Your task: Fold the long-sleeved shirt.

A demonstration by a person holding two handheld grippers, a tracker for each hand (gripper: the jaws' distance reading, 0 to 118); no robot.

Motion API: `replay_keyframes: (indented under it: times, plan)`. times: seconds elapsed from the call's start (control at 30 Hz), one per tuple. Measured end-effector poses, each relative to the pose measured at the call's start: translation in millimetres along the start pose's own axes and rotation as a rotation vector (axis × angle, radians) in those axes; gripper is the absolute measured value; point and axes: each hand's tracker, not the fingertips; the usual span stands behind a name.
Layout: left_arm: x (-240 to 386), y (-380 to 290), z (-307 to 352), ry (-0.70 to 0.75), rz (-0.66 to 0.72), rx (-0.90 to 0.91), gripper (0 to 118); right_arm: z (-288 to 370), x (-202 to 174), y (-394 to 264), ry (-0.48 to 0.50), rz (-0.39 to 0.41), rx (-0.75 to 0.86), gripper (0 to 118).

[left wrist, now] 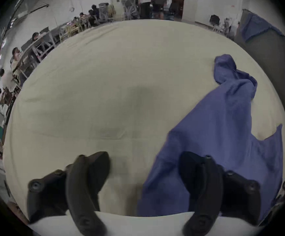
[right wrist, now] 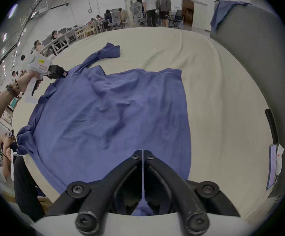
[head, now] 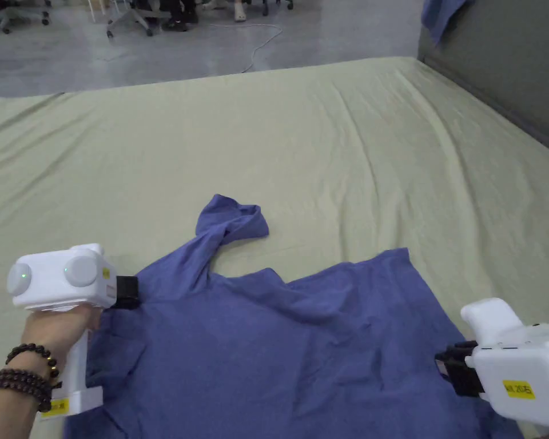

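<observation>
Soft, limp blue shirt (head: 302, 343) lies spread on the bed (head: 353, 143). Left gripper (left wrist: 144, 176) gapes wide at its shoulder; right gripper (right wrist: 143, 156) is closed, holding nothing visible. Best grasped at the hem corners.

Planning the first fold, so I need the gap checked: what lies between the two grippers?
In the head view, only the blue shirt spreads between the left gripper and the right gripper, wrinkled, with nothing resting on it.

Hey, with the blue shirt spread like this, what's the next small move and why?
Probably close the left gripper on the shirt edge by the sleeve: its fingers stand open, one over fabric, and the sleeve lies bunched outward, needing to be drawn in.
</observation>
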Motion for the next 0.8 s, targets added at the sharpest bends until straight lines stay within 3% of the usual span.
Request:
replay_keyframes:
  times: [0.03,0.07,0.17,0.3,0.37,0.4,0.43,0.47,0.5,0.67,0.73,0.8]
  plan:
    - [3,3,10,-0.02,-0.008,-0.012,3,1,2,5,-0.011,-0.004,0.002,0]
    - [7,4,20,-0.082,-0.013,-0.009,0,3,-1,14,-0.021,-0.009,0.019,0]
    - [13,3,47,-0.064,-0.079,0.04,0,8,4,53,-0.016,-0.007,0.091,0]
    - [-6,-1,84,-0.123,0.008,0.1,0,-8,15,126,-0.047,0.009,0.135,1]
    - [-15,-7,102,-0.151,0.014,0.138,0,-29,23,162,-0.095,-0.025,0.082,31]
    - [-18,-9,111,-0.149,0.01,0.158,0,-40,28,176,-0.101,-0.033,0.041,39]
    - [-20,-11,118,-0.152,0.006,0.159,0,-52,33,187,-0.089,-0.038,0.0,39]
    - [-23,-12,126,-0.162,0.003,0.174,0,-65,34,198,-0.076,-0.037,-0.046,59]
    - [-25,-16,132,-0.174,0.01,0.19,0,-78,37,206,-0.077,-0.053,-0.071,68]
    - [-30,-17,148,-0.204,0.016,0.222,0,-140,47,220,-0.166,-0.109,-0.218,64]
    - [-29,-18,148,-0.193,-0.002,0.226,0,-154,46,217,-0.173,-0.117,-0.271,44]
    - [-25,-19,148,-0.184,-0.018,0.226,0,-164,43,212,-0.181,-0.108,-0.283,40]
